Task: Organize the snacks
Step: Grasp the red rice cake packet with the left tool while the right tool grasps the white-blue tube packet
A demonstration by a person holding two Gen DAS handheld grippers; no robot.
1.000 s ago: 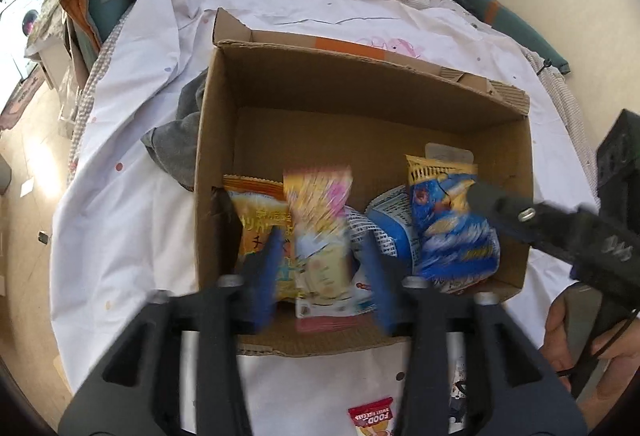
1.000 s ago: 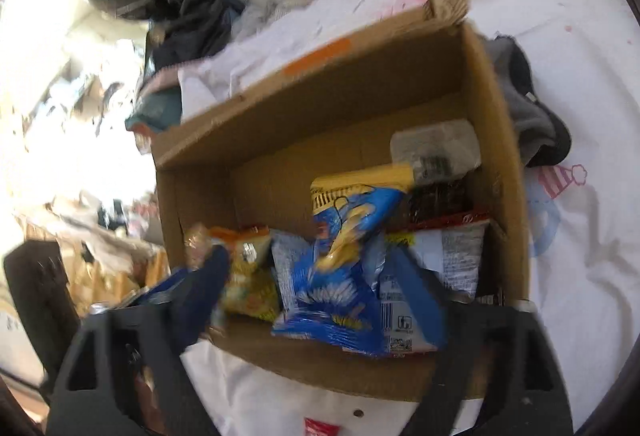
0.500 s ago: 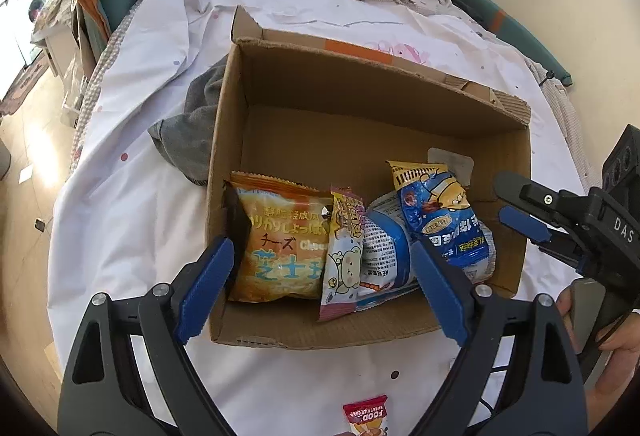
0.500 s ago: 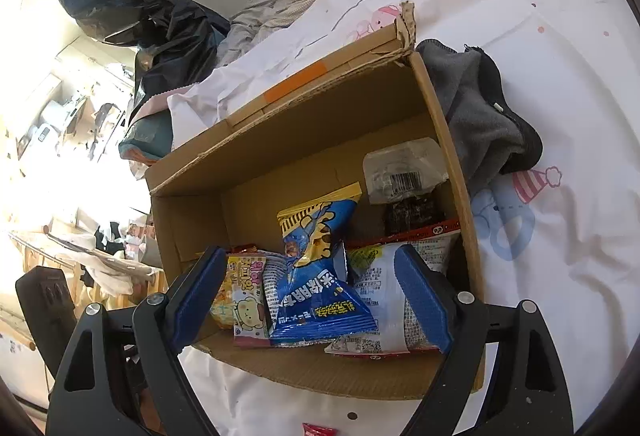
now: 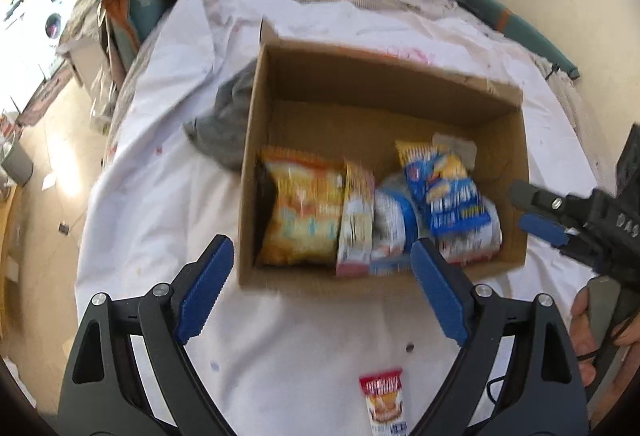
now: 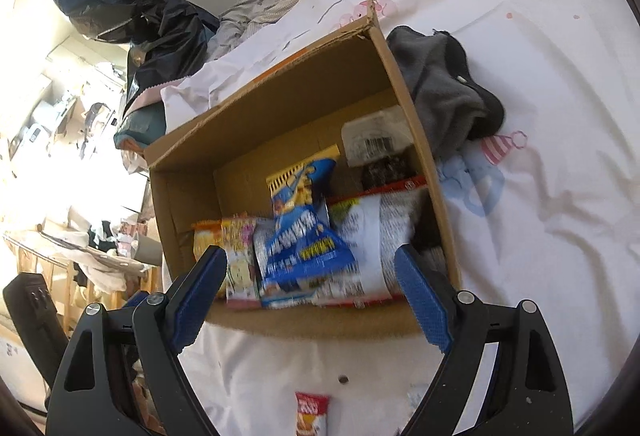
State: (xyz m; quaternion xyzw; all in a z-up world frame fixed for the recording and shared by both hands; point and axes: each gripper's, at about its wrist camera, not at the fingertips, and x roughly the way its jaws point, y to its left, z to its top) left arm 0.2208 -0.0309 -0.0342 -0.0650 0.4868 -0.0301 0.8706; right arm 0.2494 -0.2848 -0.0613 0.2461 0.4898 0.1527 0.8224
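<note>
Across the whole scene a white sheet is lying spread over the bed. At 12 o'clock from the left gripper a cardboard box is sitting open on it, with a grey cloth bunched against the box's 9 o'clock wall. Along the near wall of the box the snacks are standing in a row: an orange chip bag at the 9 o'clock end, a slim yellow-pink packet touching it, then a blue-and-white pack, and a blue bag leaning on that. In the right wrist view a large white-and-red packet is filling the box's 3 o'clock end.

Both grippers are hanging above the sheet just short of the box, jaws spread wide and gripping nothing; the right gripper is reaching in at 3 o'clock in the left view. At 6 o'clock, on the bare sheet, a small red-topped snack packet is lying outside the box.
</note>
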